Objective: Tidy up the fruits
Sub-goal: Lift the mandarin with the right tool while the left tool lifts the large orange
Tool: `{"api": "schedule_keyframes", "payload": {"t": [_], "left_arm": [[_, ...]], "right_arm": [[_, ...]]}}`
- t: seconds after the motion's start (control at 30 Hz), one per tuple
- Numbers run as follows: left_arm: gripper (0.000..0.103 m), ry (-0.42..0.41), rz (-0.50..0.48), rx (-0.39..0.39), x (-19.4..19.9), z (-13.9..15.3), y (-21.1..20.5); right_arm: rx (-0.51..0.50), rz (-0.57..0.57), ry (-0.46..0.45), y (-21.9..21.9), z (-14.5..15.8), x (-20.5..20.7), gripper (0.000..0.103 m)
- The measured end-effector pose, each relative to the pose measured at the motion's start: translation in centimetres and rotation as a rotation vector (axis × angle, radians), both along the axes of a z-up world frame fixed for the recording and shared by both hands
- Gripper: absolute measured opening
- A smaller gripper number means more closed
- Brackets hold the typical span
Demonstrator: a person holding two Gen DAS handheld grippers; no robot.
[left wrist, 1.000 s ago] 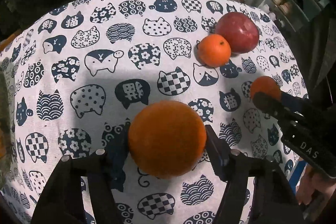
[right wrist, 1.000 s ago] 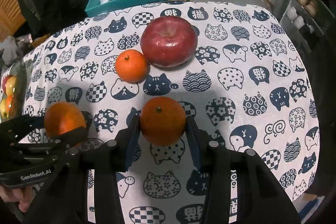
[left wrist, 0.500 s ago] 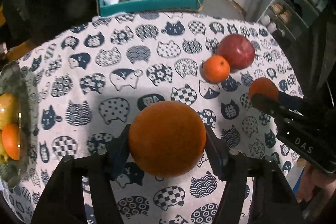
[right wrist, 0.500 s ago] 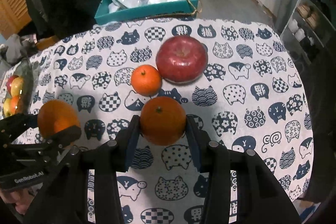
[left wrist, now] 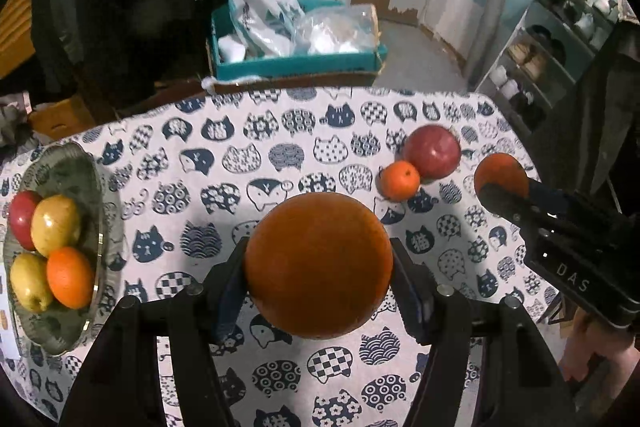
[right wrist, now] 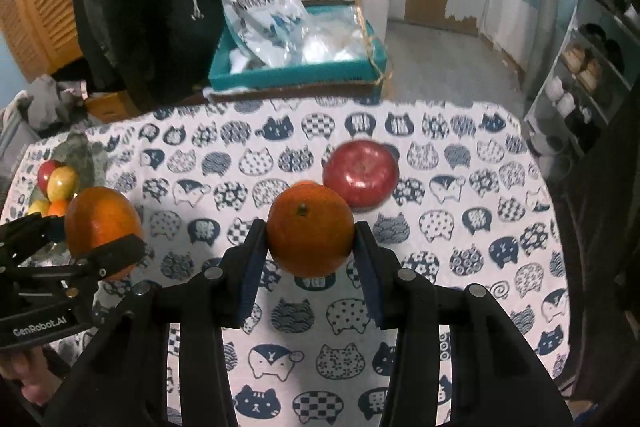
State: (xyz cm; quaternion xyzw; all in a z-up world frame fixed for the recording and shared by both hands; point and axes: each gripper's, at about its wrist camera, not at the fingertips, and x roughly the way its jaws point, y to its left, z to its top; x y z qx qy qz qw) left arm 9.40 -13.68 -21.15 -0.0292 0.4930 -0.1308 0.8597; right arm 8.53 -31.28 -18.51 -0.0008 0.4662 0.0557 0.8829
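My left gripper (left wrist: 318,267) is shut on a large orange (left wrist: 318,265), held above the cat-print tablecloth. My right gripper (right wrist: 310,239) is shut on a smaller orange (right wrist: 310,231) with its stem facing up; the same orange (left wrist: 500,173) shows at the right of the left wrist view. On the cloth lie a red apple (left wrist: 431,151) and a small tangerine (left wrist: 399,181) touching it. In the right wrist view the apple (right wrist: 361,173) sits just behind the held orange, which hides most of the tangerine. A glass bowl (left wrist: 86,175) at the left holds several fruits.
Beyond the table's far edge sits a teal box (left wrist: 296,63) full of plastic bags. A shelf rack (left wrist: 548,39) with shoes stands at the right. A dark coat (right wrist: 128,7) hangs behind the table at the left. A hand (right wrist: 28,375) shows under the left gripper.
Both grippers have risen with their oranges, and the table looks smaller and farther. The glass bowl with fruit has come into view at the left. The apple and tangerine have not moved.
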Motion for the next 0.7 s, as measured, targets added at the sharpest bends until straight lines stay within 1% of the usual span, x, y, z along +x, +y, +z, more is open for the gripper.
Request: {"api": "schedule_keyframes", "payload": {"t": [0.47, 0.7], "left_arm": [[0.067, -0.125, 0.032, -0.032, -2.0, 5.8, 2.6], [0.067, -0.185, 0.053, -0.04, -3.0, 8.3, 4.3]], "right_arm": [[0.015, 0.04, -0.134, 1.6, 5.8, -1.8, 0.042], [0.028, 0.07, -0.188, 2.8, 8.3, -2.6, 0.042]]}}
